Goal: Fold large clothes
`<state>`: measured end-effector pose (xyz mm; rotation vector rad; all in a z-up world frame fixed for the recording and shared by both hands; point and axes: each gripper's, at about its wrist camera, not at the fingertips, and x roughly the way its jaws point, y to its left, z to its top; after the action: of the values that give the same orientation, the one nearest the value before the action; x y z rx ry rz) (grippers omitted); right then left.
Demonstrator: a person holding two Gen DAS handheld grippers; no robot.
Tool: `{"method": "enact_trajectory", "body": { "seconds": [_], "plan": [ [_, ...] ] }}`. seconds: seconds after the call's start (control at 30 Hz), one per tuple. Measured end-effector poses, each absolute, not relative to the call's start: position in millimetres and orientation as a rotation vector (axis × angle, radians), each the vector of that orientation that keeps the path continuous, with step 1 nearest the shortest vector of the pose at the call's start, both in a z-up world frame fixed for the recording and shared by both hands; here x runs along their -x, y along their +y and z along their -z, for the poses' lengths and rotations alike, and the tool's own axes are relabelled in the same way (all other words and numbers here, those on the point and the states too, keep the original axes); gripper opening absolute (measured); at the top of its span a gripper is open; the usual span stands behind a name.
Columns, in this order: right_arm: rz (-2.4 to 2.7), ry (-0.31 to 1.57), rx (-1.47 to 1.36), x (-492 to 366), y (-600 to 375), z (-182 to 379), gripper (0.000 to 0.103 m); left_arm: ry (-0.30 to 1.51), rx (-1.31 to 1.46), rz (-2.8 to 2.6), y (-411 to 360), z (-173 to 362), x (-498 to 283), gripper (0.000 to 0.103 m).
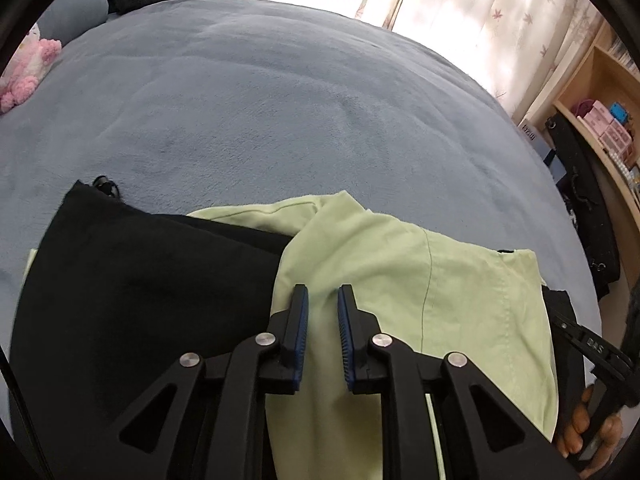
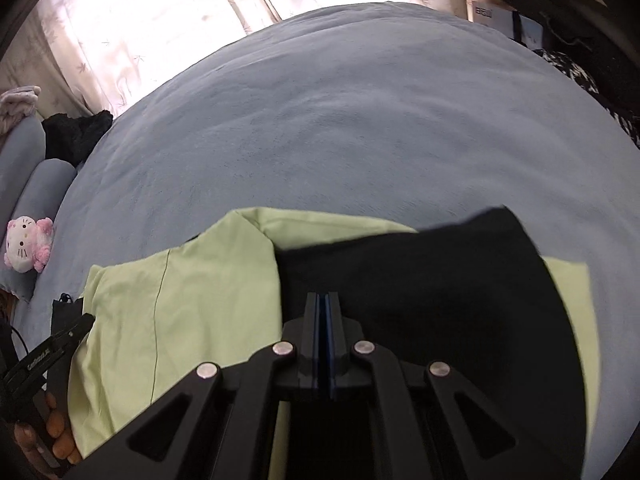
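pale green cloth (image 1: 400, 280) lies crumpled at the near edge of a grey-blue blanket (image 1: 280, 100), partly over and beside a black garment (image 1: 132, 280). left tongs (image 1: 322, 300) hang over the green cloth with their blue pads a little apart, pressing on nothing. right tongs (image 2: 322, 304) are clenched tight above the black garment (image 2: 420, 280); whether a thin bit of fabric is pinched there i can't quite tell. a pink and white plush toy (image 2: 28, 244) sits at the blanket's far left.
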<state>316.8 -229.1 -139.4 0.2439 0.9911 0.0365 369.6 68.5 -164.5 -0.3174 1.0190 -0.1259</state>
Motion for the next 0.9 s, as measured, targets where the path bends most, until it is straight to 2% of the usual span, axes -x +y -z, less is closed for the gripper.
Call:
{"method": "enact_trajectory", "body": {
  "seconds": [0.07,0.1,0.13,0.17,0.5,0.57,0.63,0.67,0.7,0.77,0.8,0.83,0.9],
  "plan": [
    [-0.045,0.981,-0.256,-305.3,-229.1,131.5,0.003,1.034,0.333,0.121,67.4,157.7,-367.8,0.035],
    [-0.056,0.977,-0.269,-299.6,-229.2,127.0,0.003,1.038,0.337,0.125,66.1,152.9,-363.9,0.048],
    [-0.073,0.972,-0.288,-292.5,-228.5,122.0,0.003,1.033,0.334,0.124,66.5,146.4,-355.0,0.058],
    [-0.086,0.968,-0.309,-287.7,-226.5,116.4,0.003,1.025,0.323,0.115,66.1,140.3,-349.0,0.06],
    [-0.193,0.852,-0.338,-184.2,-204.6,37.2,0.003,0.953,0.28,0.103,63.7,70.7,-254.0,0.062],
    [-0.202,0.832,-0.323,-168.9,-198.6,20.8,0.003,0.942,0.291,0.106,64.9,57.1,-235.0,0.066],
    [-0.217,0.81,-0.311,-152.0,-194.8,6.2,0.004,0.925,0.294,0.103,65.2,44.6,-216.4,0.077],
    [-0.223,0.799,-0.3,-142.9,-192.1,-1.5,0.005,0.912,0.292,0.103,64.0,38.9,-205.7,0.079],
    [-0.225,0.79,-0.292,-133.7,-191.1,-7.0,0.009,0.901,0.288,0.104,64.3,33.4,-195.8,0.081],
    [-0.229,0.765,-0.28,-113.1,-187.9,-18.6,0.025,0.887,0.278,0.115,62.4,24.9,-177.2,0.082],
    [-0.226,0.75,-0.27,-100.9,-185.9,-25.0,0.037,0.885,0.276,0.122,62.8,21.7,-168.8,0.082],
    [-0.223,0.74,-0.264,-94.0,-184.9,-28.1,0.043,0.885,0.275,0.128,63.4,18.8,-159.9,0.082],
    [-0.216,0.706,-0.233,-73.0,-181.2,-38.1,0.044,0.881,0.277,0.135,63.5,14.7,-145.1,0.082]
  ]
}}
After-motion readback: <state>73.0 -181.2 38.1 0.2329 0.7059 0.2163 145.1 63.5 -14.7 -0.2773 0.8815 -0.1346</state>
